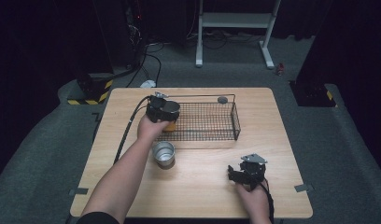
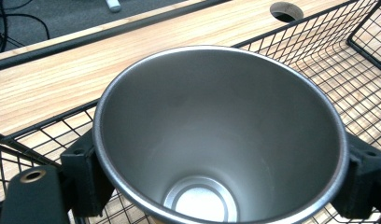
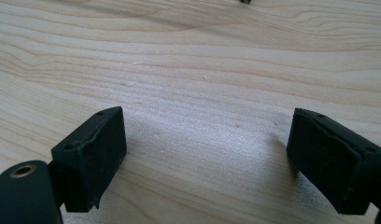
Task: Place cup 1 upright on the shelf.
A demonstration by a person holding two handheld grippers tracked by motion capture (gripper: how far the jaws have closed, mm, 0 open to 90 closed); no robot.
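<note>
The cup (image 2: 216,140) is shiny silver-grey inside, and a second cup (image 1: 164,153) is silver too. The wire basket (image 1: 212,122) is black with a square grid. The table (image 1: 202,182) is light wood with wavy lines. Both grippers (image 1: 161,108) (image 1: 246,171) are black

A wooden table in a dark room with a grey floor

The light wooden table (image 1: 202,186) stands on a grey carpet (image 1: 342,149). Near its far edge there is a round grey hole (image 1: 222,99) in the top. A small grey bit of tape (image 1: 79,191) sticks out at the near left corner, and another bit of tape (image 1: 303,188) at the near right corner. Behind the table stands a white metal frame (image 1: 235,19) with a shelf. Black cables (image 1: 153,58) lie on the floor to the left of it. A black block with yellow stripes (image 1: 93,95) sits by the table's far left corner. A small red thing (image 1: 280,70) lies beside the frame's right foot.
</note>
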